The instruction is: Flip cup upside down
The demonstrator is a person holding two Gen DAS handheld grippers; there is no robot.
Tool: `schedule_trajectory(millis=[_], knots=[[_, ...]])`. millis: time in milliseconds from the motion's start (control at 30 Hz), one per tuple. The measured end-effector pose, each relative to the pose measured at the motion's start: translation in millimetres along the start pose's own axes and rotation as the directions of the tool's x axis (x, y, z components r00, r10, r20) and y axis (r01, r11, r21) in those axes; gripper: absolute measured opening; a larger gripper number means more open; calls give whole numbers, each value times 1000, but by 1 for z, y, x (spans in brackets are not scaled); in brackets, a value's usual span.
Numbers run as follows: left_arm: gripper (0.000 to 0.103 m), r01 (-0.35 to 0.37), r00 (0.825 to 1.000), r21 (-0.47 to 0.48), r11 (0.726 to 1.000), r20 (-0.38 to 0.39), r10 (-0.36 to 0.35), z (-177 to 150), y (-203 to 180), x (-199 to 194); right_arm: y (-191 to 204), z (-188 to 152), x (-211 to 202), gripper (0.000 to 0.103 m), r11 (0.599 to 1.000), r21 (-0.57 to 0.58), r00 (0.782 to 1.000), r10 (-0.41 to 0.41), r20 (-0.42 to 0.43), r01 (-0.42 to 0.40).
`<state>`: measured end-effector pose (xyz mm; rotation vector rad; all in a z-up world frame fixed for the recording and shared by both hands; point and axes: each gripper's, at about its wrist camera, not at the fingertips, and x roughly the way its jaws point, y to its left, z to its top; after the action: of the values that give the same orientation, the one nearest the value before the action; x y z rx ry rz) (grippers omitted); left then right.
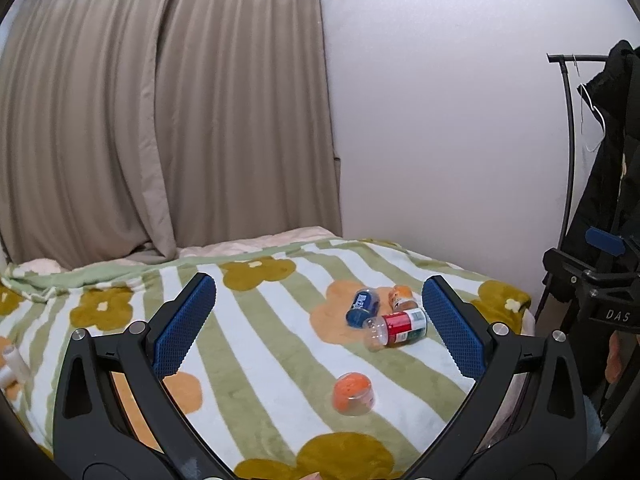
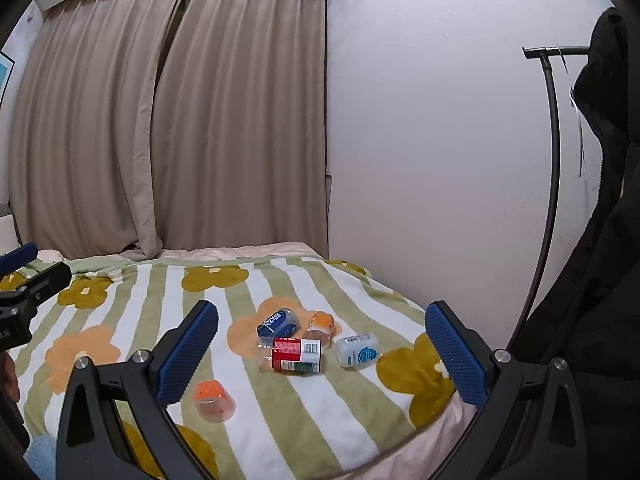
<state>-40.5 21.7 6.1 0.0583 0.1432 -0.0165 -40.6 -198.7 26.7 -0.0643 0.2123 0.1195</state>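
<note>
**Cup sits mouth-down on the bed, both tongs spread**

We hold our left tongs (image 1: 316, 320) spread wide above the bed, their blue pads (image 1: 186, 326) gripping nothing. Our right tongs (image 2: 322, 346) are spread just as wide and are likewise empty.

The cup (image 1: 354, 394), clear plastic with an orange base, stands on the striped flower blanket (image 1: 256, 340) with its mouth down and the orange end up. It sits alone, nearer to us than the other items. In the right wrist view the cup (image 2: 214, 400) lies just beside the left pad of our right tongs.

Farther back a small cluster lies on its side: a blue can (image 1: 363, 307), a red-labelled clear bottle (image 1: 396, 328) and an orange-capped bottle (image 1: 402, 298), all close together or touching. The right wrist view adds a white bottle (image 2: 358, 350) with a blue label just to the right of them.

Beige curtains (image 1: 160, 120) hang behind the bed, and a dark coat (image 2: 600, 240) hangs from a rack at the right.
</note>
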Motion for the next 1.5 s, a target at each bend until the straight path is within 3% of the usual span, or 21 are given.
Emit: schedule_trajectory(millis=[1500], knots=[[103,-12,1000,-17,1000,14,12,-4,-7,-4,-2,-2,-8,103,998,29,998,-46,-32,47]])
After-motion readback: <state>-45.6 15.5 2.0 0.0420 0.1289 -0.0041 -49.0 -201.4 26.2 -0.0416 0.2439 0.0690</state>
